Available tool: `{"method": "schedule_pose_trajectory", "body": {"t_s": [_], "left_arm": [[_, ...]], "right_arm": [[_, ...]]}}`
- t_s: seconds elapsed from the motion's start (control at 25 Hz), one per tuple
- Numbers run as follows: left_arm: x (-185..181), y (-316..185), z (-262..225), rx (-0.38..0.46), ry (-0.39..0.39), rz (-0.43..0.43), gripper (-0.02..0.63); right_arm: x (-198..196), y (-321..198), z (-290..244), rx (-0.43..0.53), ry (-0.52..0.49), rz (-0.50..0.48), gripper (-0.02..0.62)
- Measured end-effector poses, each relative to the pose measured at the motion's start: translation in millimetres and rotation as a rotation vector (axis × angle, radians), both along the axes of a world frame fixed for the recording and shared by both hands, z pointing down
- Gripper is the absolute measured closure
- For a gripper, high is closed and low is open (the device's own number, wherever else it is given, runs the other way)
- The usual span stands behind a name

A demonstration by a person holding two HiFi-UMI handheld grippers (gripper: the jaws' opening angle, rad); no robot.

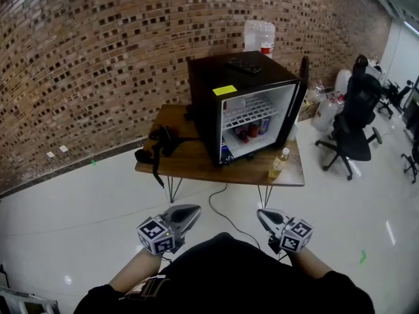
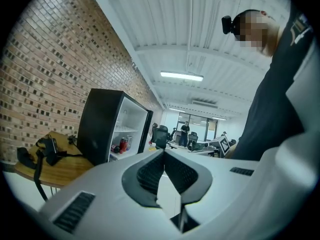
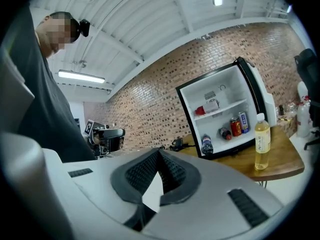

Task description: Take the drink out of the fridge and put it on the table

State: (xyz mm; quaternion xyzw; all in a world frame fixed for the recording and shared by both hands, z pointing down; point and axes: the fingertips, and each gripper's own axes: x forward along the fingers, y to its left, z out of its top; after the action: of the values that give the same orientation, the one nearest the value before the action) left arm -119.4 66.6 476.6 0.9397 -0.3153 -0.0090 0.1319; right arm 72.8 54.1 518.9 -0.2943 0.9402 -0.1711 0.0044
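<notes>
Distance governs this moment: both tools hang close to the person's body, well apart from the wooden table with thin black hairpin legs (image 1: pixel 196 161) at twelve o'clock. The left gripper (image 1: pixel 195 210) has its ribbed black pads (image 2: pixel 150 171) pressed together with nothing between them. The right gripper (image 1: pixel 261 213) is likewise closed and empty.

On the table stands the small black cube-shaped fridge (image 1: pixel 208 103). Its door (image 1: pixel 301 90) is swung wide toward three o'clock, baring the white inside. Upright red and blue cans (image 1: pixel 254 129) sit on the lower floor, and a dark bottle with a blue label (image 1: pixel 224 153) stands at the seven o'clock corner. Just outside, at five o'clock of the opening, a slim clear bottle of yellow drink with a white cap (image 1: pixel 279 163) stands upright on bare wood near the table's front edge, apart from the fridge.

If that yellow bottle is the drink meant, the job looks done. If another is wanted, a long reach forward comes next. The opening lies at about twelve o'clock from the right gripper and one o'clock from the left, so the right seems nearer. Its path, however, passes the yellow bottle, which could be knocked over. The drinks' long axes are vertical, which suits a level approach from the side.
</notes>
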Motion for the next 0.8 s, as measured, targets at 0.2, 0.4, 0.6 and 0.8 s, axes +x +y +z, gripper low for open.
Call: {"method": "schedule_pose_trajectory", "body": {"t_s": [0.2,0.4,0.6,0.8], "left_arm": [[4.5,-3.1,-3.2,0.003,0.006,-0.006,0.603],[8.0,-4.6,-4.9,0.006,0.004,-0.008,0.603],[3.8,-3.1,-3.1,0.005,0.003,-0.015,0.603],[0.9,-3.7,-4.4,0.008,0.005,-0.023,0.603]], "right_arm": [[8.6,-0.9,-3.4,0.017,0.014,-0.014,0.594],[13.2,-2.7,-2.6,0.017,0.018,-0.023,0.594],[11.1,-3.1,-1.3,0.02,0.022,-0.03,0.594],[11.3,-4.6,1.7,0.023,0.035,-0.038,0.594]]}}
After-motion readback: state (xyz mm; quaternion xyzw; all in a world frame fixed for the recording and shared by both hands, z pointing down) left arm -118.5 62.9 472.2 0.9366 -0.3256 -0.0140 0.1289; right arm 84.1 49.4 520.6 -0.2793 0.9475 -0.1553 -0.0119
